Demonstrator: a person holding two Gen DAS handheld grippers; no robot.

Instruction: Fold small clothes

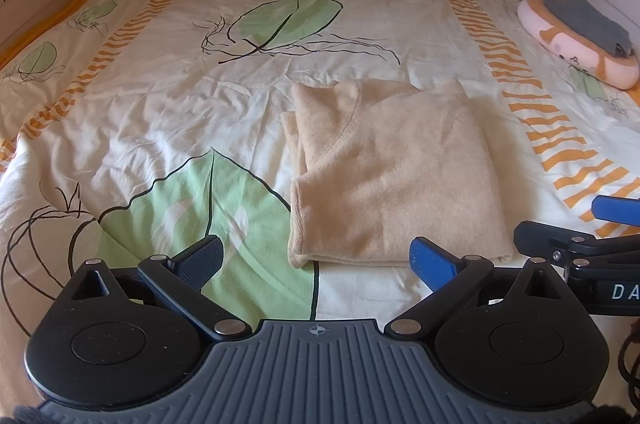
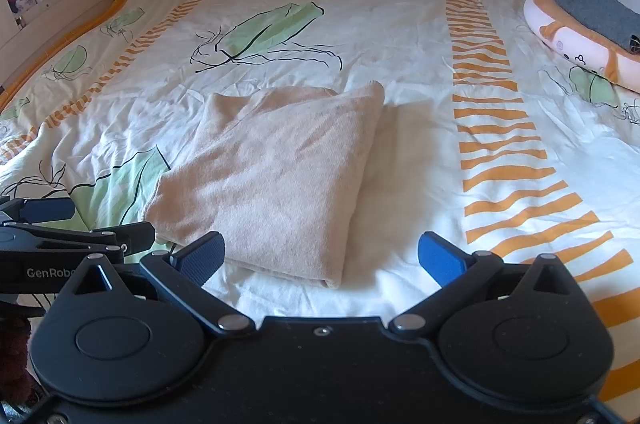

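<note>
with the beige garment [image 1: 394, 171] lying folded on the bed [image 1: 168, 111] and both the left hand-held gripper [image 1: 316, 260] and right hand-held gripper [image 2: 320, 256] spread apart and empty, i'd pinch both near corners evenly before folding again.

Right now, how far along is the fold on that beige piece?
Done: the beige garment lies folded into a flat layered rectangle on the duvet; a grey folded item sits on the pink cushion. In hand: nothing; left gripper and right gripper are open, clear of it. Left: perhaps stacking it; no other unfolded clothes visible.
</note>
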